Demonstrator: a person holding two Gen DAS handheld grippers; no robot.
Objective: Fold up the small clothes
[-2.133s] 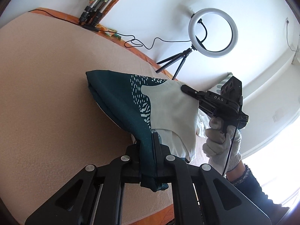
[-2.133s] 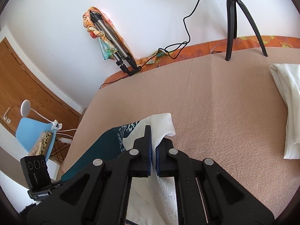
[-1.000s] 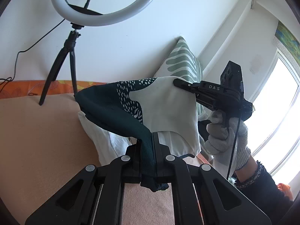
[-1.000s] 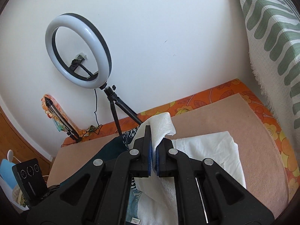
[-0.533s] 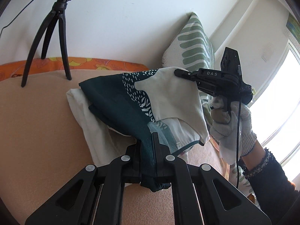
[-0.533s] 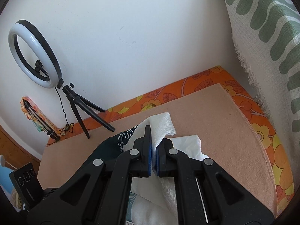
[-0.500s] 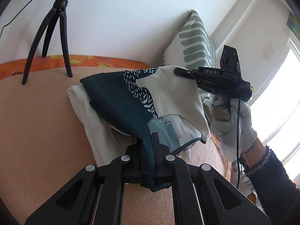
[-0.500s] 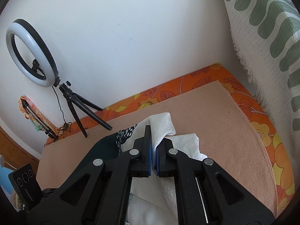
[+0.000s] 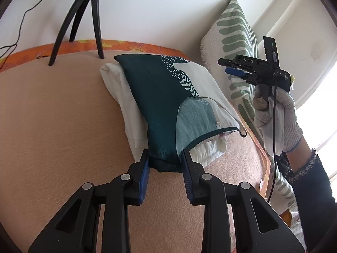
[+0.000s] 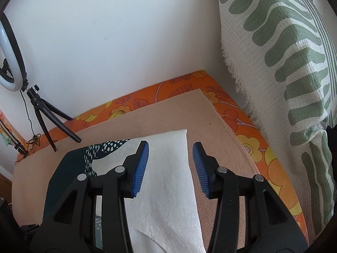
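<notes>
Left-wrist view: the left gripper (image 9: 166, 164) stands with its blue-padded jaws spread, and the dark hem of the folded garment (image 9: 168, 88) sits in the gap between them; whether either pad touches the cloth cannot be told. That garment, dark teal on one side and off-white on the other with a band of white dashes between, lies flat on top of a folded white cloth (image 9: 122, 97), whose edges stick out beyond the garment on its tripod side and at the end nearest the gripper. Both rest on the beige blanket (image 9: 52, 126) covering the bed. Beyond the garment's far end a black tripod (image 9: 84, 21) stands on the blanket, close to the white wall. On the side of the garment away from the tripod, a green-and-white patterned cushion (image 9: 236, 42) leans upright, and in front of it a gloved right hand (image 9: 276, 113) holds the right gripper (image 9: 226, 66) in the air, clear of the garment.

Right-wrist view: the right gripper's jaws are spread wide with nothing between the pads; the garment's off-white corner (image 10: 168, 168) lies below them. An orange floral sheet (image 10: 189, 84) borders the blanket beyond the garment.
</notes>
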